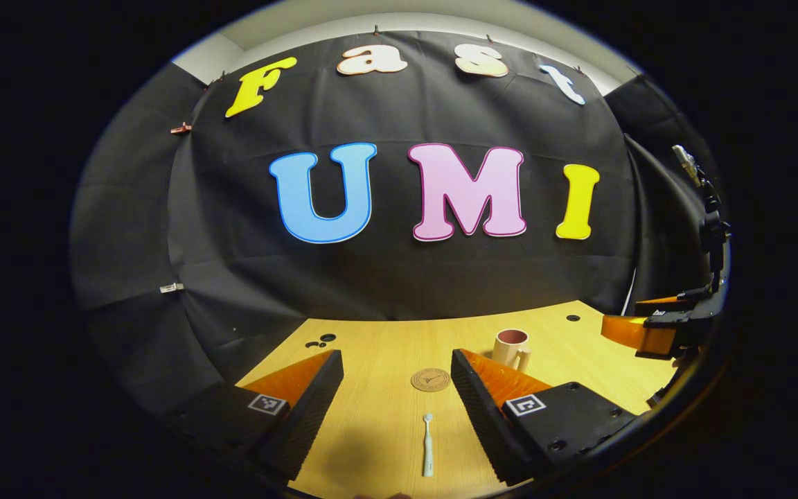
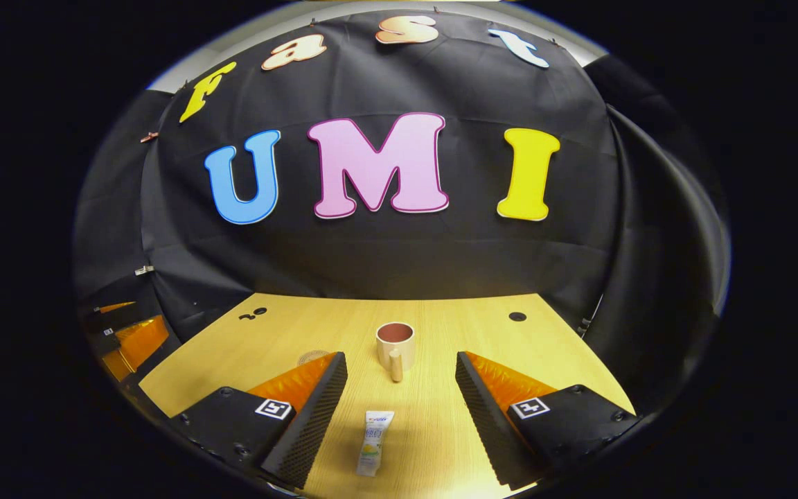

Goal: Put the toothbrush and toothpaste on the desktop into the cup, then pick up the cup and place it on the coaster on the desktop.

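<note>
Both tools are spread wide and hold nothing. The left gripper [image 1: 395,395] frames the toothbrush [image 1: 427,445] lying near the desktop's [image 1: 378,416] front edge, ready to grasp. The right gripper [image 2: 399,398] frames the toothpaste [image 2: 373,442]. The empty cup [image 2: 395,344] stands mid-desk; the coaster [image 1: 430,379], apparently just beside it, waits bare.

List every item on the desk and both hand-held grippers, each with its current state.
Toothbrush: lying flat on the desk, ungrasped.
Toothpaste: lying flat, ungrasped.
Cup: upright, empty, off the coaster.
Coaster: bare.
Left hand-held gripper: open.
Right hand-held gripper: open.
</note>
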Motion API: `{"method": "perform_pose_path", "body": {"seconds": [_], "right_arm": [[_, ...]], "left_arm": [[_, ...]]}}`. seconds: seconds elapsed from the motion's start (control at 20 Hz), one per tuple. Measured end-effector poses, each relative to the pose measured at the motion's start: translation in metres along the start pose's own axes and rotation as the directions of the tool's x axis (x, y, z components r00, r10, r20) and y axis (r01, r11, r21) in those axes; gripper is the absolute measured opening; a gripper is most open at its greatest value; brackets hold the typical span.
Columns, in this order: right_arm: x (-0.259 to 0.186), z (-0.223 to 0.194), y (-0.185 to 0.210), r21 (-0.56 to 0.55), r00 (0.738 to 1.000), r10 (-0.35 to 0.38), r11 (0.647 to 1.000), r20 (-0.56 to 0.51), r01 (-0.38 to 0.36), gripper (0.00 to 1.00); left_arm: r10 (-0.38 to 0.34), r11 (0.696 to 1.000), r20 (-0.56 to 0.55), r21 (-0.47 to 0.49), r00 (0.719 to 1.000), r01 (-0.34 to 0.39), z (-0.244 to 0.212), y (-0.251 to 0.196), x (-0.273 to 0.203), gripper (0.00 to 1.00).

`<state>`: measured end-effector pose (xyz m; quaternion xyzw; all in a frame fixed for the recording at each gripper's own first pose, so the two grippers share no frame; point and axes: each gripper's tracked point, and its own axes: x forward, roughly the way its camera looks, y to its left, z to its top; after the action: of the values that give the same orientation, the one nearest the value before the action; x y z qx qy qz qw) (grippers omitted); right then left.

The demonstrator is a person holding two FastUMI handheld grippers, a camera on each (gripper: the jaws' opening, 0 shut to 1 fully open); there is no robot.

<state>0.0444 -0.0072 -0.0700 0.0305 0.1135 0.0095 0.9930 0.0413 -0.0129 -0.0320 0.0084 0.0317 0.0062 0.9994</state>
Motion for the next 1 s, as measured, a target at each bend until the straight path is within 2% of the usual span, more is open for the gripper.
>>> {"method": "perform_pose_path", "body": {"seconds": [0.35,0.55,0.75,0.8,1.0], "right_arm": [[0.026,-0.028,0.010,0.000,0.993,0.032,0.999,-0.114,-0.032,0.97],[0.046,-0.059,0.020,0.006,0.971,0.050,0.999,-0.236,-0.049,0.97],[0.057,-0.099,0.029,0.011,0.927,0.079,0.997,-0.366,-0.081,0.98],[0.062,-0.120,0.032,0.008,0.900,0.087,0.996,-0.427,-0.093,0.98],[0.070,-0.161,0.035,0.001,0.840,0.097,0.993,-0.534,-0.114,0.99]], "left_arm": [[0.034,0.999,-0.041,-0.011,0.999,-0.034,-0.016,0.006,0.010,0.99],[0.078,0.997,-0.068,-0.019,0.995,-0.080,-0.027,0.016,0.012,0.99],[0.129,0.991,-0.113,-0.028,0.985,-0.133,-0.045,0.026,0.012,0.99],[0.148,0.988,-0.134,-0.027,0.980,-0.153,-0.053,0.030,0.013,0.99],[0.192,0.979,-0.197,-0.030,0.961,-0.202,-0.073,0.039,0.017,0.99]]}}
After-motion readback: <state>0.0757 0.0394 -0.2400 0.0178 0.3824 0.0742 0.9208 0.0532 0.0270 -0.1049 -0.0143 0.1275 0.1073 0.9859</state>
